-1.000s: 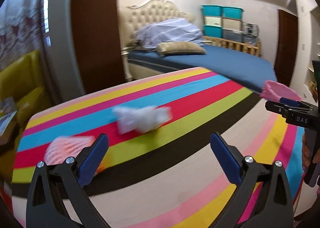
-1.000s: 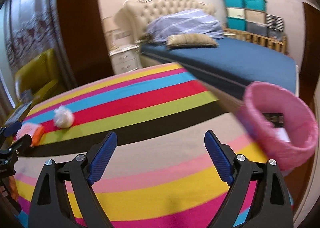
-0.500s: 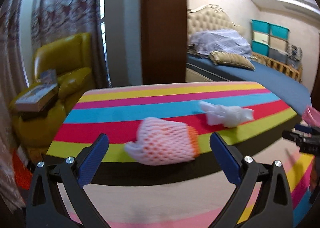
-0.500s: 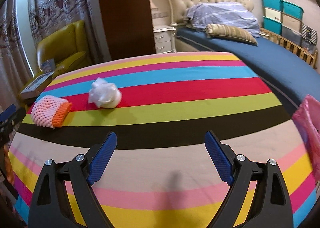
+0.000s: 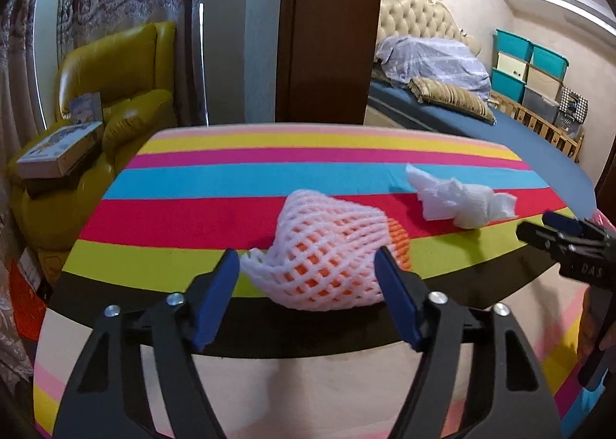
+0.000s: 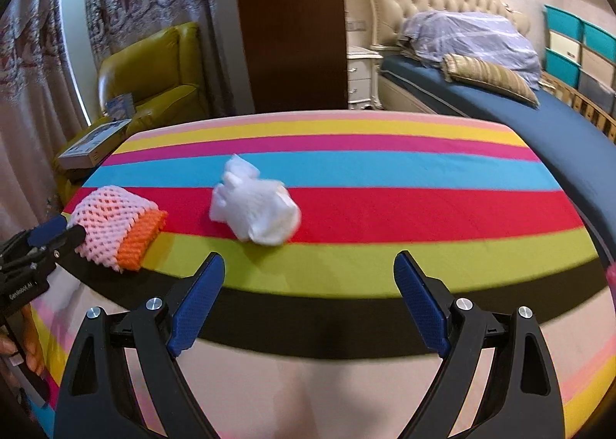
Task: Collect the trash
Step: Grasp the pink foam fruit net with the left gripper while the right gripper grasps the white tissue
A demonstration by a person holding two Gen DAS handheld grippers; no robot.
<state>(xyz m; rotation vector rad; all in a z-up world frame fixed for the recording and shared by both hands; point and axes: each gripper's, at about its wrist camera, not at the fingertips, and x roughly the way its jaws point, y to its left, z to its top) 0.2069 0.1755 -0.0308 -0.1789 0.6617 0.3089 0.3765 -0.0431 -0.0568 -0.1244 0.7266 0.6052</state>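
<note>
Left claw (image 5: 306, 271), right claw (image 6: 310, 273): black frames, blue ribbed pads, silver screws.

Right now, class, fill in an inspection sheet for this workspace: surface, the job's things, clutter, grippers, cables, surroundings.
Surface: striped cloth covers the table.
Job's things: foam net, pink over orange, lies on the cloth; crumpled tissue lies apart beside it.
Clutter: nothing seen.
Grippers: left gripper fingers closing around the net, the right finger at its edge, the left one just short; right gripper open, empty, short of the tissue.
Cables: nothing seen.
Surroundings: yellow armchair with boxes, bed, storage bins.
</note>
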